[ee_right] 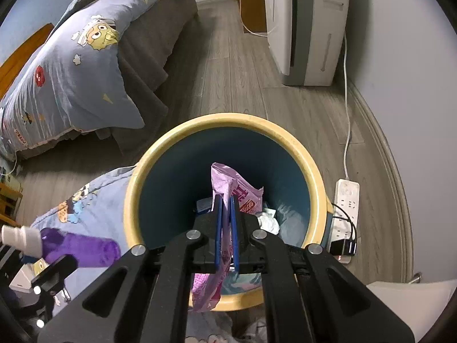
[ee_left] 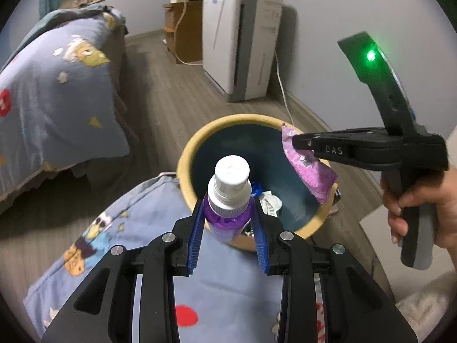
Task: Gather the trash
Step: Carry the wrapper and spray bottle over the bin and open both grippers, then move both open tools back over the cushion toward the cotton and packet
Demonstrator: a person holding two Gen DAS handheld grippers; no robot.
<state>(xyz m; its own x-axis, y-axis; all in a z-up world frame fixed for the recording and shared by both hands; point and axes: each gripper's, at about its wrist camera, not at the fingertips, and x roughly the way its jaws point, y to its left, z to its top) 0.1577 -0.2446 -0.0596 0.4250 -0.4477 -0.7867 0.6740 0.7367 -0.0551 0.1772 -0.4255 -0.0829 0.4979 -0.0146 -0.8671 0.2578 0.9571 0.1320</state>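
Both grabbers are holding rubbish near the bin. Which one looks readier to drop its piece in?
The right gripper, probably: its pink wrapper already hangs over the bin opening. The left gripper holds the purple bottle nearer the rim.

The purple bottle (ee_left: 228, 223) hides part of the bin's rim (ee_left: 185, 157).

Counts: 2 grippers (ee_left: 228, 225) (ee_right: 226, 228), 1 purple bottle (ee_left: 228, 200) at 6 o'clock, 1 pink wrapper (ee_right: 228, 185), 1 bin (ee_right: 171, 140) centre, 1 power strip (ee_right: 347, 197) at 3 o'clock.
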